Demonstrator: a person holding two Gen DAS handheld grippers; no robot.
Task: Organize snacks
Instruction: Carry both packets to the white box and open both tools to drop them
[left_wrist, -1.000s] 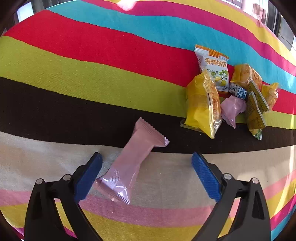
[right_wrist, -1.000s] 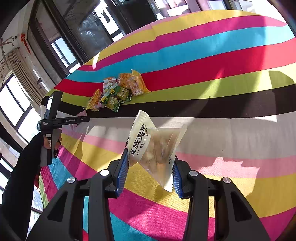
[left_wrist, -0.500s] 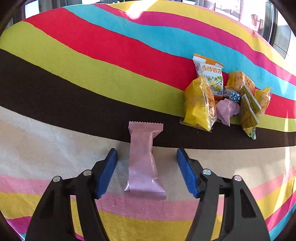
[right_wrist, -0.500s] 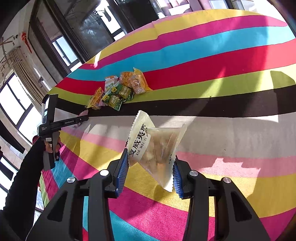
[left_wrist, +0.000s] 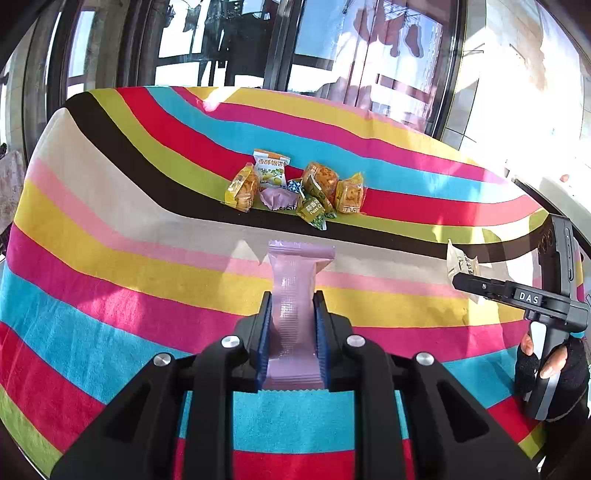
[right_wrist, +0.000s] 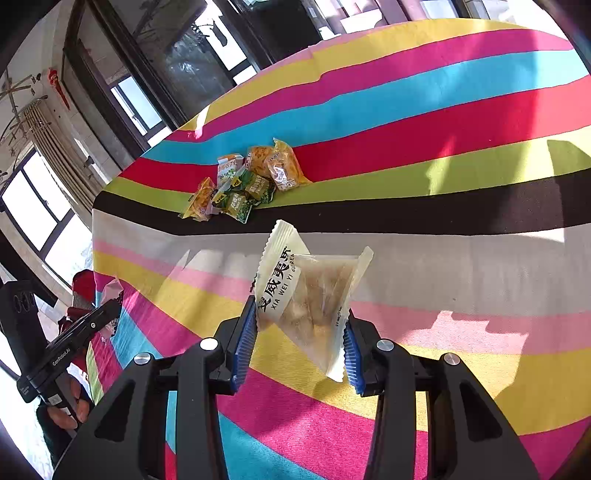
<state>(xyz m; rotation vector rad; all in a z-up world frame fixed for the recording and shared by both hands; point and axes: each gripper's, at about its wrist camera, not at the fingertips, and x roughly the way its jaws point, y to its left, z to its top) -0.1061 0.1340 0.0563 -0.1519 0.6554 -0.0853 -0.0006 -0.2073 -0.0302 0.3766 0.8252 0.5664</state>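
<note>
My left gripper (left_wrist: 291, 325) is shut on a pale purple snack packet (left_wrist: 295, 295), which stands upright between the blue pads, lifted above the striped tablecloth. My right gripper (right_wrist: 297, 338) is shut on a clear packet with white printed edge (right_wrist: 306, 291), held tilted above the cloth. A pile of snack packets (left_wrist: 295, 188) in yellow, orange, green and pink lies on the black and green stripes further back; the same pile of snack packets (right_wrist: 243, 181) shows in the right wrist view. The right gripper (left_wrist: 517, 291) appears at the right edge of the left wrist view, the left gripper (right_wrist: 74, 339) at the lower left of the right wrist view.
The striped tablecloth (left_wrist: 129, 258) covers a table whose far edge drops off toward tall windows (left_wrist: 221, 40). A person's gloved hand (left_wrist: 546, 365) holds the right tool. The cloth's left edge (right_wrist: 96, 236) falls away near more windows.
The left gripper closed around the purple packet that lay on the cloth, then drew back and up with it, so the whole table now shows. The right gripper stayed put with its clear packet.
</note>
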